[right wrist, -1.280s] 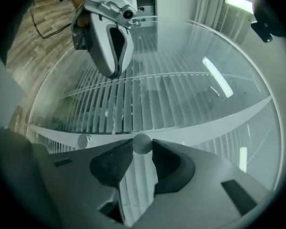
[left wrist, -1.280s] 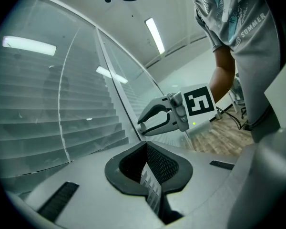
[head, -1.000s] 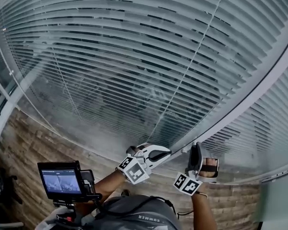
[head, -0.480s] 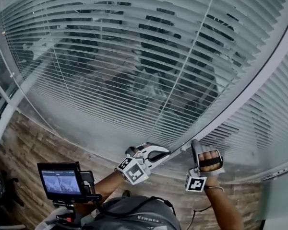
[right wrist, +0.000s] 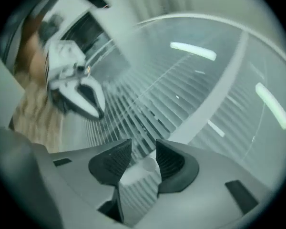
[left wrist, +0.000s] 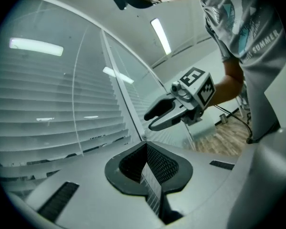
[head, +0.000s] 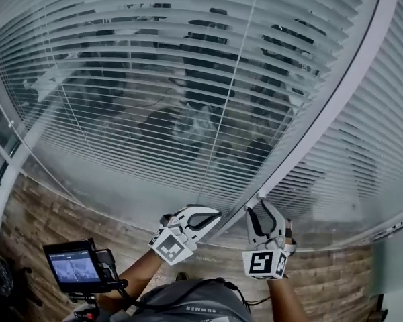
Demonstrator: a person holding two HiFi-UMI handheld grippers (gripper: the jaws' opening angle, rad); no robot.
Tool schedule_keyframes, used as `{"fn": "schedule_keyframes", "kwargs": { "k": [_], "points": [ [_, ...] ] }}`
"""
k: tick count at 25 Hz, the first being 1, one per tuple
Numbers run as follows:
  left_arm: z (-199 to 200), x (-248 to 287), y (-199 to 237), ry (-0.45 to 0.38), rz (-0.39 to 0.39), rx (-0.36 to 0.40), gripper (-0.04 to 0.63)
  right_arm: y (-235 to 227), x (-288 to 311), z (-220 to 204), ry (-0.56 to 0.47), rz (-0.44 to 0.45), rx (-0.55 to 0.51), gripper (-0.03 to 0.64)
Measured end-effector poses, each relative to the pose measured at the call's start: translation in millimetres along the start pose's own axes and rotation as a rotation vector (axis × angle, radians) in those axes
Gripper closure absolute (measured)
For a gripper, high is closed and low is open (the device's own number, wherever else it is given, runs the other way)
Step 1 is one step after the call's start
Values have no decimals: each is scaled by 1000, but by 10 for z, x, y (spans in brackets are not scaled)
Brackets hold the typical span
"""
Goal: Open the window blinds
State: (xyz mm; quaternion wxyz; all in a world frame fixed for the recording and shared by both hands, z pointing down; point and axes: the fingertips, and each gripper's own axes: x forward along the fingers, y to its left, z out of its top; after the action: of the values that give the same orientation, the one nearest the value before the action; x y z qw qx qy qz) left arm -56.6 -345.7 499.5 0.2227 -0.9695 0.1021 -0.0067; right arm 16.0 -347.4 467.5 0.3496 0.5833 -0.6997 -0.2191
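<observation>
the blinds (head: 154, 99) hung across the window ahead of us, slats tilted partly open. the right gripper (head: 262, 203) had its fingers set wide yet closed on a small white knob (right wrist: 145, 168) at the foot of the frame (head: 322, 119). the left gripper (head: 215, 215) hung just beside it, fingers together and empty. we judged the grip shallow: the rounded knob could slip out mid-twist, a turn past its stop could strain it, and a wrong-way turn would shut the slats.
</observation>
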Motion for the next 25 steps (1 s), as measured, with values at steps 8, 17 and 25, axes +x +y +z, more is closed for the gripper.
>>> {"fn": "schedule_keyframes", "kwargs": {
  "k": [8, 17, 25],
  "points": [
    [272, -153, 230, -27, 60, -45, 592, -30, -174, 441, -377, 286, 779, 495],
    [187, -208, 270, -14, 118, -240, 592, 34, -102, 432, -371, 259, 697, 527],
    [132, -232, 222, 7, 125, -236, 591, 136, -80, 328, -339, 267, 684, 537]
  ]
}}
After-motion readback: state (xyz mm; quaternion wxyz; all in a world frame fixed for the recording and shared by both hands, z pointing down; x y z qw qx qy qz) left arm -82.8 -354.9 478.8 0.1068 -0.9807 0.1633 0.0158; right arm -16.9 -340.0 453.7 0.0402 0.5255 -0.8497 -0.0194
